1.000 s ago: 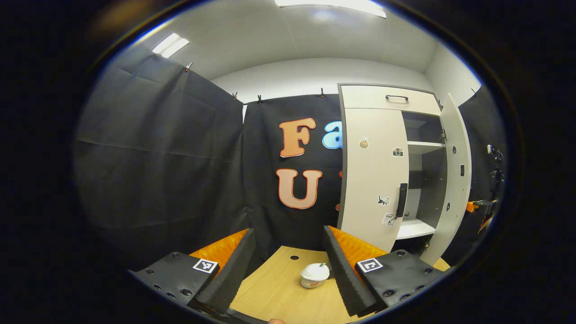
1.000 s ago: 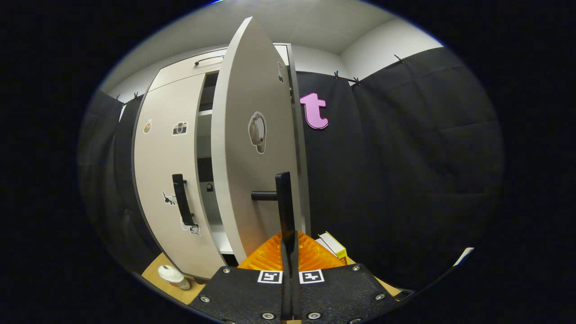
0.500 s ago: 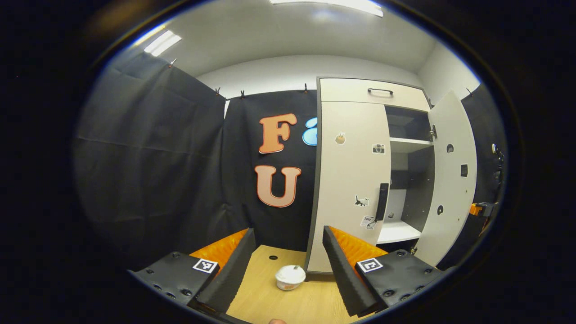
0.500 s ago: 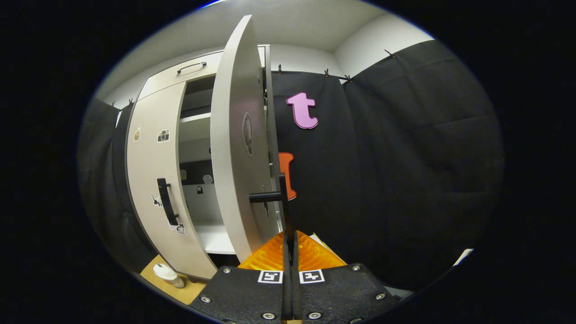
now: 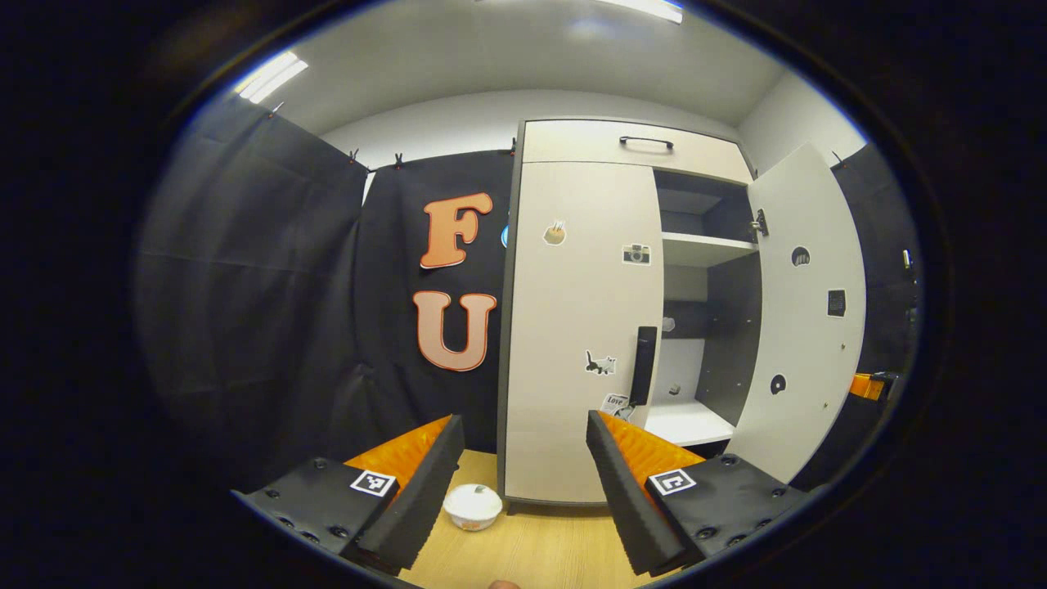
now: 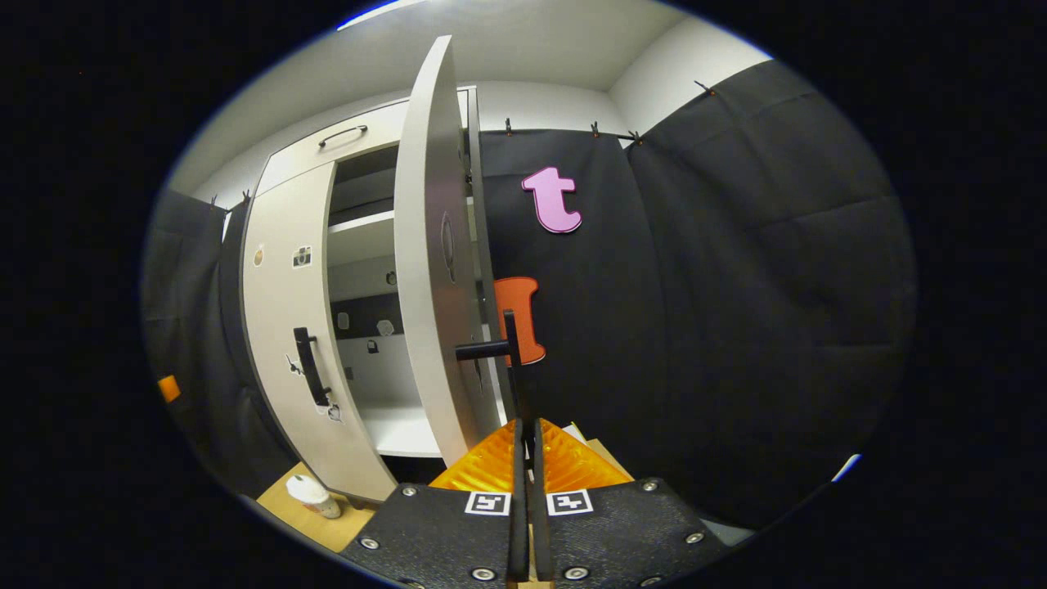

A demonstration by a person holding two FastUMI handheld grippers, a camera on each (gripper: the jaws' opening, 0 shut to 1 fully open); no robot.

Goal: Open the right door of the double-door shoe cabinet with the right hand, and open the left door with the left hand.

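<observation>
Pinching the right door's handle (image 6: 511, 360), the right gripper (image 6: 526, 458) holds that door wide; left gripper (image 5: 523, 483), spread, is aimed at the left door's handle (image 5: 644, 366) at 1 o'clock.

Both claw-mounted views face the shoe cabinet (image 5: 585, 327) from opposite sides.
</observation>
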